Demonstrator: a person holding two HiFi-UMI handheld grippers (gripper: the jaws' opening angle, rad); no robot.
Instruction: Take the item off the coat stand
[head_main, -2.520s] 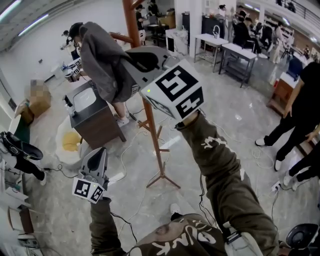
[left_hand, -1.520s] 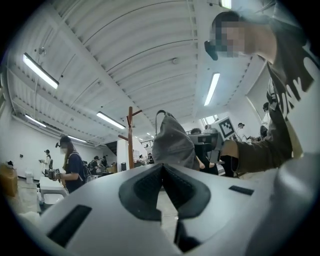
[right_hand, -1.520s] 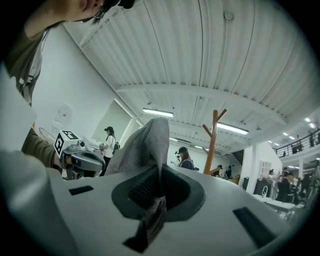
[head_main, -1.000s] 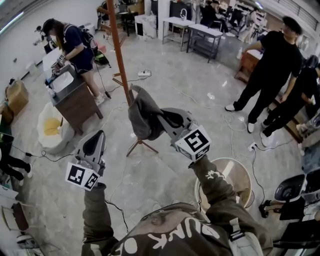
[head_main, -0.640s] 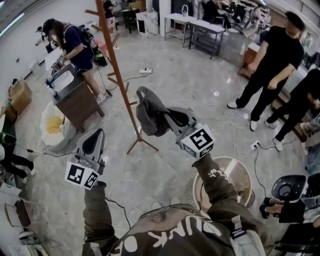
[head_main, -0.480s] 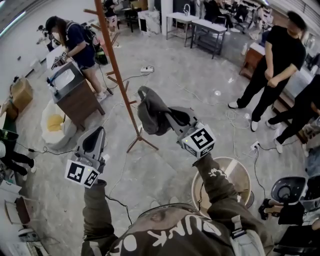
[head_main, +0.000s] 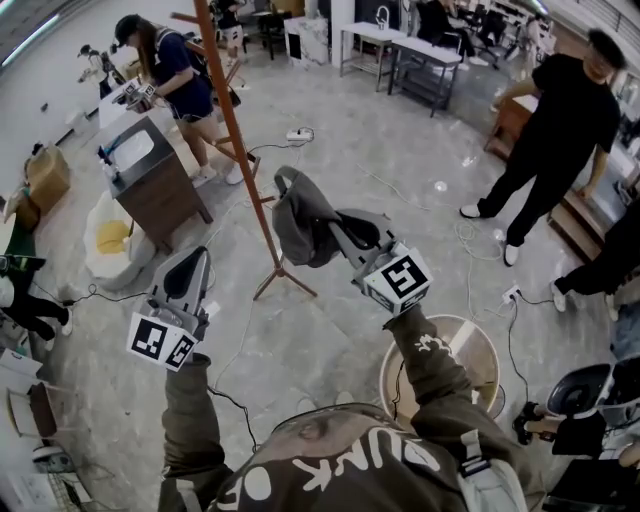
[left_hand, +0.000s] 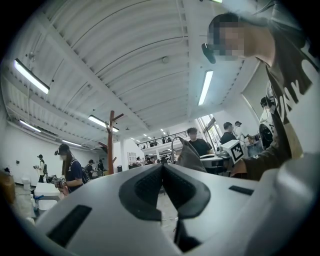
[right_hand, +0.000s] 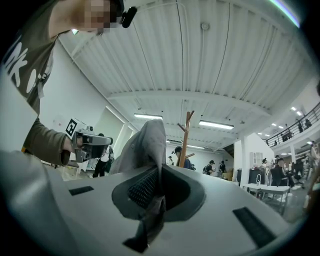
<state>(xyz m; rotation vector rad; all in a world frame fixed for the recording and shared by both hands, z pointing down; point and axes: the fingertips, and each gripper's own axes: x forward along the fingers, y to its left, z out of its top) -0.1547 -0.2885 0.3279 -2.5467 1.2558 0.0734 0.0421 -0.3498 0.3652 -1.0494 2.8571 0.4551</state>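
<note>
1. Right hand-held gripper (head_main: 325, 228): held out in front of the person at the end of a sleeved arm, its marker cube nearest the wrist. The jaws were clamped on a fold of fabric. The right gripper view showed grey cloth pinched between the two pads, with a strip trailing down out of them.
2. Grey jacket (head_main: 300, 222): off the coat stand, carried in the air by the right hand-held gripper. It hung bunched from the jaw tips, a loop of its collar uppermost, just to the right of the stand's pole in the head view and clear of the pegs.
3. Coat stand (head_main: 232, 120): tall brown wooden pole with short pegs up its length, standing on splayed feet on the floor.
4. Left hand-held gripper (head_main: 192, 268): held lower and to the left, well apart from the jacket. In the left gripper view the pads met at their tips, with nothing between them.
5. Wooden cabinet (head_main: 160, 200): left of the stand, with a white basin set in its top. A person in a dark blue top (head_main: 178, 72) stood behind it.
6. Round basket (head_main: 485, 352): on the floor below the right arm.
7. Person in black (head_main: 560, 125): standing at the right.
8. Desks (head_main: 425, 62): a row along the far side of the room.
</note>
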